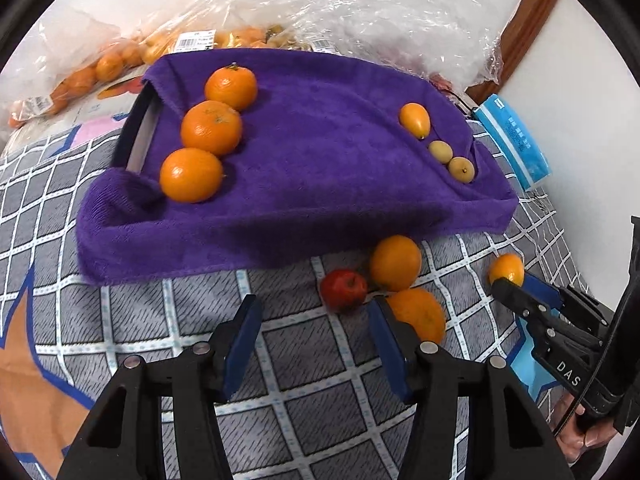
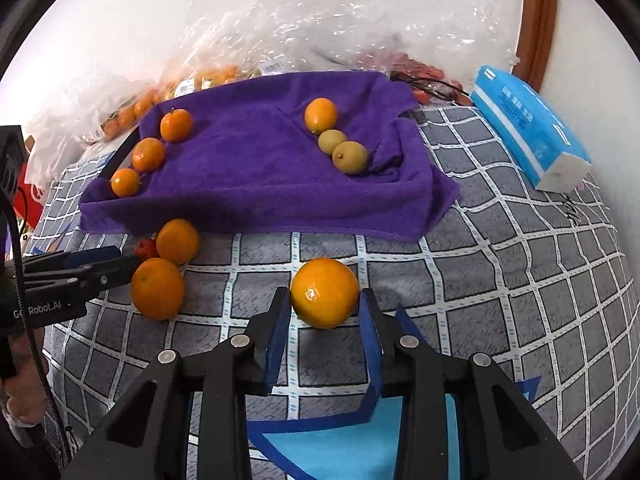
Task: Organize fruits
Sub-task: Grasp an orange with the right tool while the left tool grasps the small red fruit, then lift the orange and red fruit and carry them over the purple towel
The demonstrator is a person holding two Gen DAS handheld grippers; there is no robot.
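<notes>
Checked bedspread (image 2: 500, 280), right gripper (image 2: 324, 312) apart around an orange (image 2: 325, 293), left gripper (image 1: 316, 320) open — pads perhaps not touching, a glancing squeeze could roll it.

Towel (image 1: 320, 152) purple; oranges (image 1: 211, 128) orange; apple (image 1: 343, 289) red; two small fruits (image 2: 350, 156) yellow-green; bedsheet (image 2: 500, 272) grey with white grid; tissue pack (image 2: 528, 128) blue; gripper (image 2: 325, 308) black, blue pads (image 2: 276, 344)
</notes>
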